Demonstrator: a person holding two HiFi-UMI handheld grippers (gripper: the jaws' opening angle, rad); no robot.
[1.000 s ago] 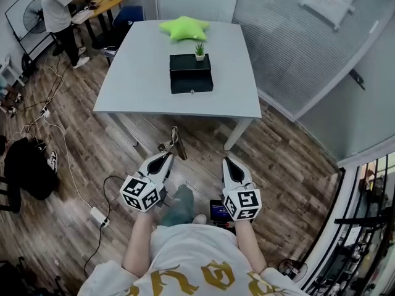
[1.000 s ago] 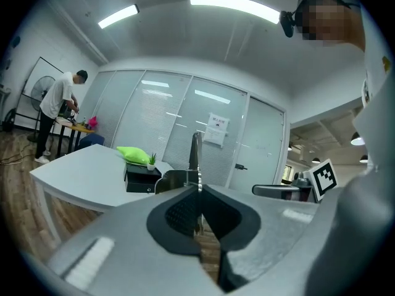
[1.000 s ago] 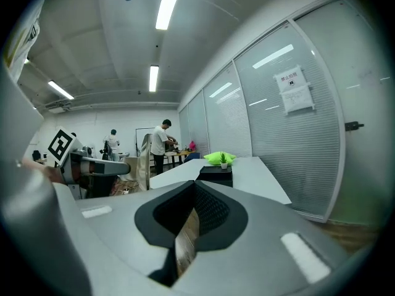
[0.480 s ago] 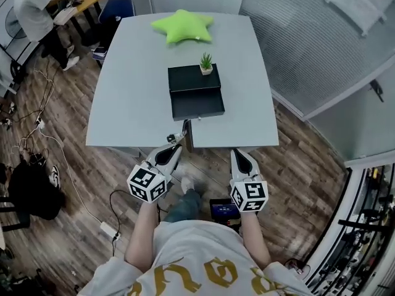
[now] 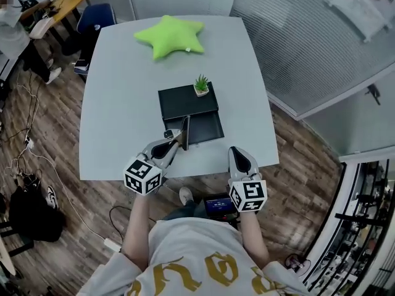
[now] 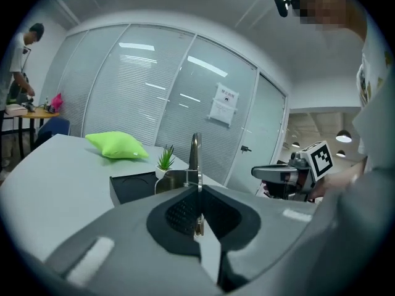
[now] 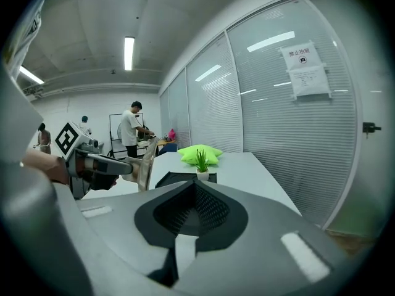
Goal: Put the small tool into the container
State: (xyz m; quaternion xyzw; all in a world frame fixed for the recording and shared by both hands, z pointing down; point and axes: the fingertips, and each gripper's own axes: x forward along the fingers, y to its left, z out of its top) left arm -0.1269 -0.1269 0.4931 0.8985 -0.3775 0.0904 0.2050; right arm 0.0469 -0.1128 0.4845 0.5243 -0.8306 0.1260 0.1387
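A black container (image 5: 185, 102) stands on the grey table (image 5: 117, 116), its drawer (image 5: 208, 129) pulled open toward me. My left gripper (image 5: 176, 142) is shut on a small metal tool (image 5: 184, 131) that sticks up from its jaws, just over the drawer's front left corner. In the left gripper view the tool (image 6: 195, 156) rises in front of the container (image 6: 131, 187). My right gripper (image 5: 237, 156) is shut on nothing at the table's front edge, right of the drawer. The right gripper view shows the tool (image 7: 147, 164) to its left.
A small potted plant (image 5: 201, 85) sits on the container's back right corner. A green star cushion (image 5: 170, 37) lies at the far side of the table. A person (image 5: 12, 17) stands by a desk at the back left. A glass wall (image 5: 308, 48) runs along the right.
The table has drawn closer as I stepped up to it. Both grippers went from above the floor to the table's front edge, the left one carrying the tool to the open drawer.
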